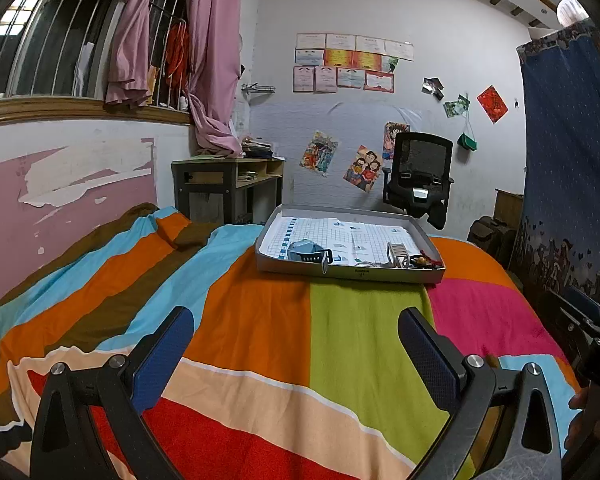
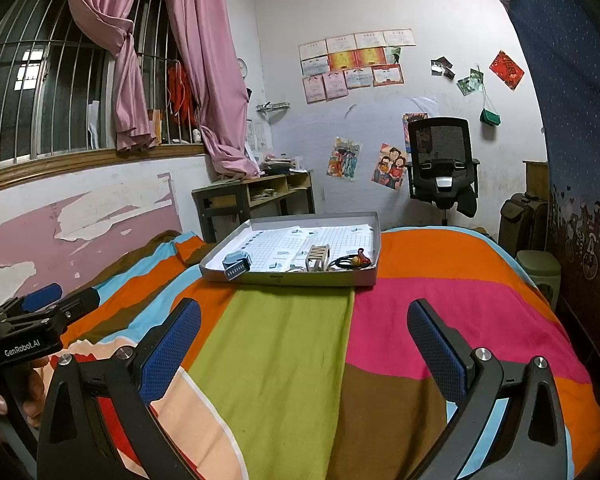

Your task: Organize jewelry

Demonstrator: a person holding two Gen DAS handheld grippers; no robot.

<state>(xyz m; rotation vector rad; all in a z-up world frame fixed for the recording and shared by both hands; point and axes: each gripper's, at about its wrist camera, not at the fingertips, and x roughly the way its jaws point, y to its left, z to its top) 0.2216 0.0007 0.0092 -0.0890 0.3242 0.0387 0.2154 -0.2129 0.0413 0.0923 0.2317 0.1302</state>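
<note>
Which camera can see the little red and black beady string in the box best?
The right wrist view. There the red and black beaded cord lies open to the camera in the shallow grey cardboard tray, beside the small pale slatted rack. In the left wrist view the cord is bunched low behind the tray's front wall.

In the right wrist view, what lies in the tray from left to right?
Blue watch → small wooden rack → dark cord bracelet with beads, all near the front wall of the tray.

black jaws, blue textured pads [image 2: 436, 354]
</note>
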